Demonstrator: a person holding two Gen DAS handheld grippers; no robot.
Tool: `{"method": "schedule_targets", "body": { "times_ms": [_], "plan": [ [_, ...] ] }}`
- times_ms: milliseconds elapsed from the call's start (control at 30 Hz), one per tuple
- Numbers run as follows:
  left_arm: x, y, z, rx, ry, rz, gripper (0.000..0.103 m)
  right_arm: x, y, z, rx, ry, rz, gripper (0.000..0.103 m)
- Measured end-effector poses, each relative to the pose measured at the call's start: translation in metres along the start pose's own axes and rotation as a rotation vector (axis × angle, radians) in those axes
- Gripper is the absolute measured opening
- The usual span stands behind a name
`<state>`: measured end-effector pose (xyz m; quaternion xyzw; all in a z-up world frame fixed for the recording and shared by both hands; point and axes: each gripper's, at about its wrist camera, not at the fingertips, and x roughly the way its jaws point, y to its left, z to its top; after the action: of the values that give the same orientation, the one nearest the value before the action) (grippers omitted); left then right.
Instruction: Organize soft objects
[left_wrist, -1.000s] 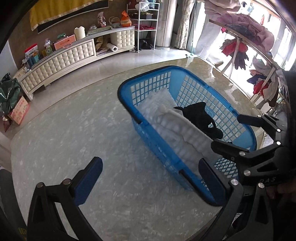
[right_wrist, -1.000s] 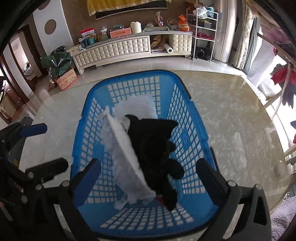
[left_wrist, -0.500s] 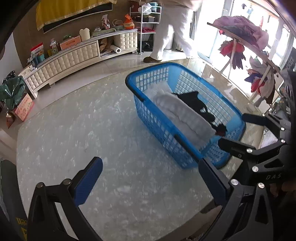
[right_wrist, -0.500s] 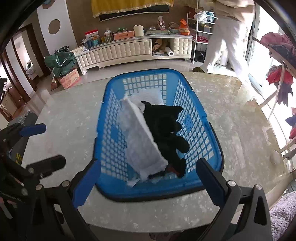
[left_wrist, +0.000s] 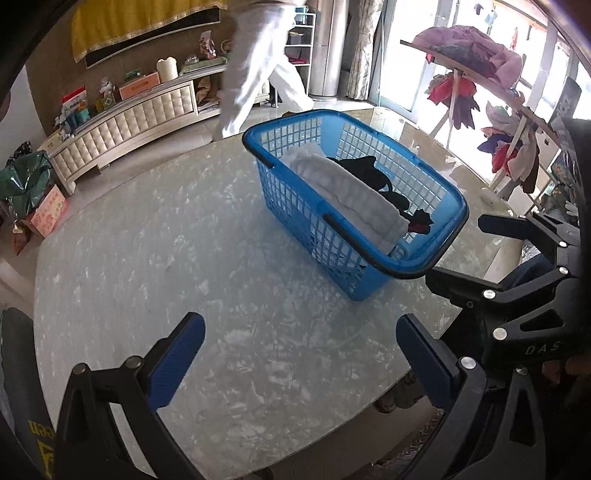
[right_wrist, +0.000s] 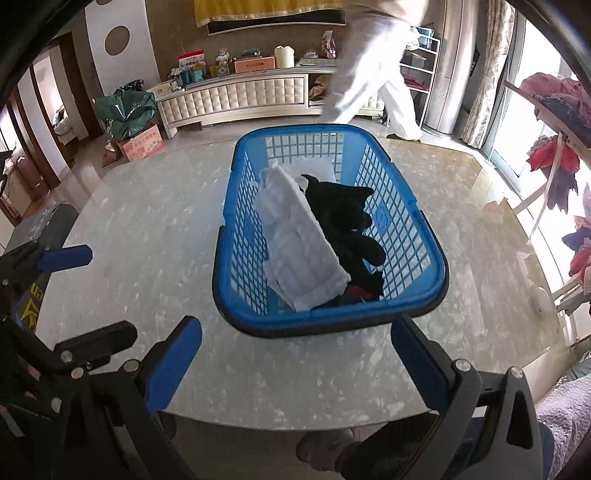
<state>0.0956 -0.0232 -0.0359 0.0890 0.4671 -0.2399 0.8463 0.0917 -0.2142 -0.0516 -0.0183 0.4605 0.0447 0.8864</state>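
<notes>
While you hold both tools back over the near edge of the round, grey-white marbled table (right_wrist: 480, 258), your left gripper (left_wrist: 299, 354) stands with its blue-padded fingers (left_wrist: 173, 358) spread wide and nothing between them; your right gripper (right_wrist: 295, 362) is spread just as wide and equally empty, its pads (right_wrist: 171, 363) hanging just short of the basket's near rim; from the left wrist view the right tool's black frame shows at the right margin, and from the right wrist view the left tool shows at the left margin, so the two sit side by side and apart. On the table, toward its far edge and roughly midway across, rests the blue plastic lattice laundry basket (right_wrist: 402, 221) with a dark rim; it sits flat on the surface with bare tabletop all round it. Inside lies a white quilted folded cloth (right_wrist: 303, 243) running lengthwise along the basket's left half; touching it on the right lies a black plush soft toy (right_wrist: 343, 218), with a small patch of red (right_wrist: 356, 291) at the near end of the basket beside both. Beyond the table's far edge a person in white clothing (right_wrist: 373, 66) is blurred in front of a long cream tufted cabinet (right_wrist: 236, 96); to your right stands a wooden rack hung with coloured clothes (left_wrist: 469, 81).
</notes>
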Motion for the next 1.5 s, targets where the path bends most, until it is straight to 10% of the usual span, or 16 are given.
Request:
{"method": "schedule_targets", "body": {
  "times_ms": [1133,1500],
  "plan": [
    [-0.009,0.0,-0.007,-0.01,-0.05,0.0,0.103,-0.01,0.015,-0.012,-0.01,-0.017,-0.008,0.103],
    [-0.036,0.001,-0.002,-0.023,-0.175,-0.008,0.103,-0.029,0.015,-0.006,-0.004,-0.113,0.014,0.103]
  ]
}}
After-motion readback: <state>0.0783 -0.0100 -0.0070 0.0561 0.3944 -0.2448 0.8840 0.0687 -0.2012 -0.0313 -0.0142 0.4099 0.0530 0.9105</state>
